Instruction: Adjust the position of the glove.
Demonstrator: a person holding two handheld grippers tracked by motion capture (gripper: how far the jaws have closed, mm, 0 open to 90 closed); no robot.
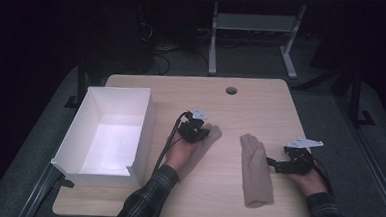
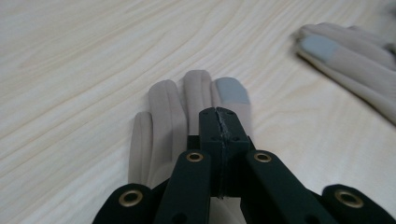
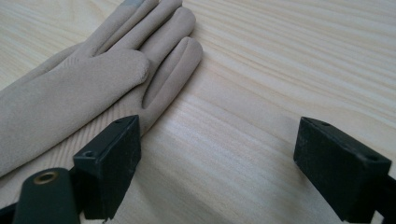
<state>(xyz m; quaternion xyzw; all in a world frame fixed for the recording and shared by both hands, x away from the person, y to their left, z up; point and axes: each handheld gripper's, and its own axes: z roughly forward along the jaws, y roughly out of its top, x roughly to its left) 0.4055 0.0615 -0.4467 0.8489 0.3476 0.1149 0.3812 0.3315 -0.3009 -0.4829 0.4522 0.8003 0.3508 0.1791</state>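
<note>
Resting on the pale wood desk (image 1: 261, 99) are two beige gloves, w/ a white open box (image 1: 93, 108) at the desk's left edge.

Left tool (image 1: 203, 130) sits near desk centre, just right of the box. Its jaws are clenched tight together in the left gripper view, w/ the left glove (image 2: 163, 112) lying right under/ahead of them, fingers spread flat on the wood, one fingertip w/ a grey patch. Whether a bit of fabric is pinched between the jaws: can't tell, the closed jaws cover that spot. In the high view this glove runs from under the tool back along the person's left hand (image 1: 178, 155) & forearm.

Right glove (image 1: 255, 169) lies flat at desk's front right, fingers pointing away from the person, cuff toward the front edge. Well apart from the left glove; the left gripper view catches its fingertips at upper right, also w/ a grey tip.

Right tool (image 1: 271, 163) sits just right of this glove, pointing at its side. Jaws released, wide apart in the right gripper view: bare wood between them, glove just beside the one jaw nearer to it, not gripped.

Dark floor, cables & a desk frame (image 1: 255, 26) beyond the far edge.
</note>
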